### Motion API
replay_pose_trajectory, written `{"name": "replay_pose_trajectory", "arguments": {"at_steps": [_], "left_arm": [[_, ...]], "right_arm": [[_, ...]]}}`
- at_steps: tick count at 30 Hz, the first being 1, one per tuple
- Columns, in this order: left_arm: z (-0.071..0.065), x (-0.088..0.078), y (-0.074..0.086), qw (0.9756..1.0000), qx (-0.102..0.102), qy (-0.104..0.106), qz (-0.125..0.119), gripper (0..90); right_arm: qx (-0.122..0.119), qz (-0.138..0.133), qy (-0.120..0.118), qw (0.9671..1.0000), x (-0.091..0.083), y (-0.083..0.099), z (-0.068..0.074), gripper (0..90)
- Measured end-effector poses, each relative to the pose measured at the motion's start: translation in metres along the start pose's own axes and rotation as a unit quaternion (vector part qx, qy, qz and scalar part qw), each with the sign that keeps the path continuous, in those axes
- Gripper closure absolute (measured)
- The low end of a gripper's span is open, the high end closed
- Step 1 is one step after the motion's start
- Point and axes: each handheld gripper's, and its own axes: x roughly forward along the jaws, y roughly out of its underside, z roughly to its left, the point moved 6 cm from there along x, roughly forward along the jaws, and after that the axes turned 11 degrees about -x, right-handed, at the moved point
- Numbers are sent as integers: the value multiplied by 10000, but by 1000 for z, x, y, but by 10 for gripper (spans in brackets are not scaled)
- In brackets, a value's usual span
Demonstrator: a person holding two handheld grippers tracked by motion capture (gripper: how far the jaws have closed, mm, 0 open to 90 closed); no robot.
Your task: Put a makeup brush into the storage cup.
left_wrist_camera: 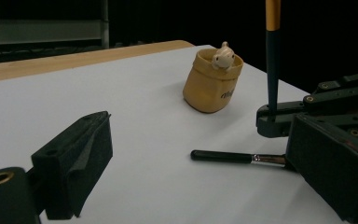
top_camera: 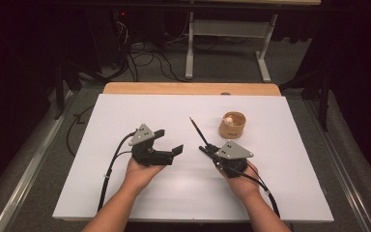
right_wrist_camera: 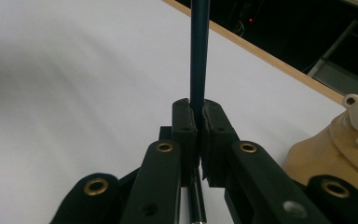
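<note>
Brush (top_camera: 199, 132): slim, dark shaft, gripped near its lower end by the right gripper (top_camera: 211, 151); seen in the high view at about 1 o'clock from the surface's centre.
Brush long axis: in the high view, runs from roughly 5 o'clock at the grip to 11 o'clock at the free tip, tip pointing away from the person and slightly left; in the left gripper view (left_wrist_camera: 272, 60) stands close to upright, orange band at the top.
Brush tail: short length with a metal ferrule (left_wrist_camera: 266, 159) projecting below the grip, just above the surface; contact with the surface not determinable.
Right gripper fingers (right_wrist_camera: 185, 135): closed tight, pads pressed on the shaft (right_wrist_camera: 198, 56) from both sides.
Left gripper (top_camera: 169, 141): at about 9 o'clock from the right gripper, well apart from the brush.
Left gripper fingers (left_wrist_camera: 74, 161): spread wide, nothing between them.
Holder (top_camera: 232, 124): tan cup with a small white figure at its rim, at about 1 o'clock from the right gripper, near but not touching.
Surface (top_camera: 125, 193): white sheet over a wooden top.
</note>
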Motion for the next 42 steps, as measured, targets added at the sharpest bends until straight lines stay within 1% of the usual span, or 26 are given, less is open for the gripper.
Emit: {"name": "replay_pose_trajectory", "arguments": {"at_steps": [2, 4, 5, 6, 7, 9, 10, 11, 13, 14, 16, 17, 18, 20, 23, 24, 26, 29, 30, 31, 32, 33, 34, 37, 41, 42], "left_arm": [[-2, 3, 0, 10000, -32, 68, -58, 79], [-4, 5, 3, 9999, -42, 92, -59, 80], [-4, 5, 4, 9998, -103, 132, -74, 79], [-3, 5, 6, 9996, -206, 180, -88, 81], [-3, 5, 7, 9995, -231, 189, -70, 81], [-5, 3, 9, 9998, -120, 169, -68, 83], [-6, 3, 10, 9997, -103, 197, -64, 86], [-8, 3, 10, 9997, -102, 232, -59, 90], [-11, 1, 10, 9995, -93, 296, -73, 100], [-13, 0, 10, 9994, -66, 324, -82, 112], [-17, -3, 9, 9992, -28, 365, -131, 141], [-18, -4, 8, 9991, -23, 386, -161, 155], [-19, -5, 8, 9990, -28, 405, -177, 159], [-19, -6, 7, 9988, -47, 442, -193, 176], [-19, -8, 6, 9986, -56, 481, -209, 218], [-19, -8, 6, 9985, -53, 501, -217, 232], [-20, -8, 6, 9982, -63, 551, -221, 261], [-21, -8, 7, 9982, -82, 562, -209, 285], [-21, -8, 7, 9981, -92, 577, -205, 299], [-21, -8, 8, 9979, -105, 601, -206, 308], [-21, -8, 8, 9978, -109, 621, -205, 323], [-21, -9, 7, 9977, -103, 632, -214, 333], [-21, -9, 7, 9975, -98, 653, -232, 353], [-21, -10, 6, 9971, -139, 709, -254, 409], [-22, -11, 6, 9966, -134, 770, -244, 488], [-23, -11, 6, 9965, -132, 793, -242, 500]], "right_arm": [[55, -16, 36, 10000, -1, 0, 0, 875], [45, -37, 37, 10000, -2, 1, 1, 876], [-21, -67, 21, 10000, -2, 2, 4, 875], [-109, -29, -11, 9999, -1, 4, 6, 875], [-151, 29, -65, 9999, 0, 6, 9, 875], [-126, 25, -128, 9998, 2, 8, 13, 875], [-139, 55, -157, 9998, 2, 9, 14, 875], [-82, 68, -182, 9998, 3, 9, 17, 875], [-170, 73, -211, 9996, 5, 10, 20, 875], [-192, 87, -202, 9996, 6, 10, 21, 875], [-129, 86, -227, 9996, 6, 10, 23, 875], [-194, 111, -223, 9995, 6, 11, 23, 875], [-180, 99, -236, 9995, 7, 11, 25, 875], [-261, 126, -257, 9992, 7, 11, 26, 875], [-322, 128, -296, 9990, 8, 11, 27, 875], [-287, 136, -300, 9990, 8, 11, 28, 875], [-294, 110, -297, 9991, 8, 11, 29, 875], [-318, 104, -343, 9989, 8, 10, 31, 875], [-354, 96, -339, 9988, 8, 9, 32, 875], [-329, 112, -348, 9988, 8, 9, 33, 875], [-377, 72, -361, 9986, 8, 9, 34, 875], [-370, 99, -359, 9986, 8, 9, 36, 875], [-455, 78, -366, 9983, 9, 8, 36, 875], [-427, 84, -365, 9984, 9, 8, 37, 875], [-522, 81, -378, 9979, 9, 8, 37, 875], [-506, 67, -386, 9980, 8, 8, 38, 875]]}}
